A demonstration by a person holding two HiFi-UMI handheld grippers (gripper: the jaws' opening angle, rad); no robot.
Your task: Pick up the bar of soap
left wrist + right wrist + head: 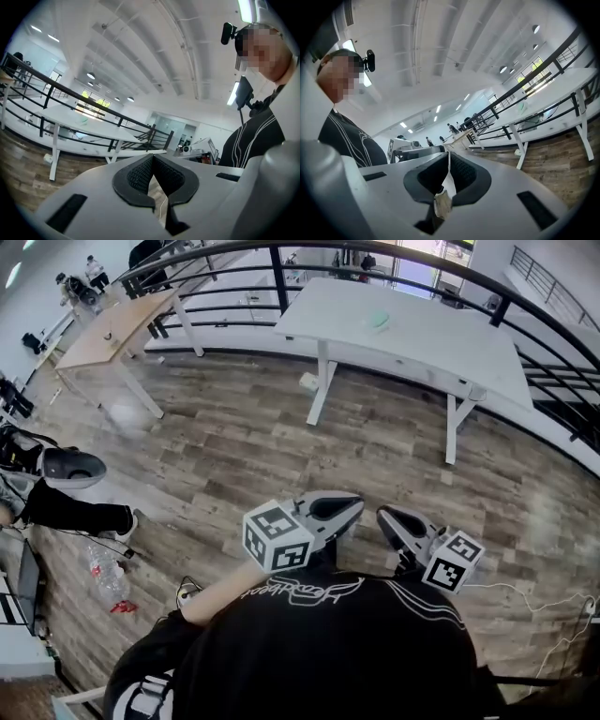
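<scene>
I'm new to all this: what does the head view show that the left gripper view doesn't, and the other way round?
Only the head view: both tools side by side, the left gripper and right gripper, plus a wood-topped table and a red scrap on the floor.

Only the left gripper view: ceiling lights, the camera on the person's head, and that gripper's jaws up close, tips together, nothing between them.

Both: the white table with a pale green thing on it, the black railing and the wooden floor.
</scene>
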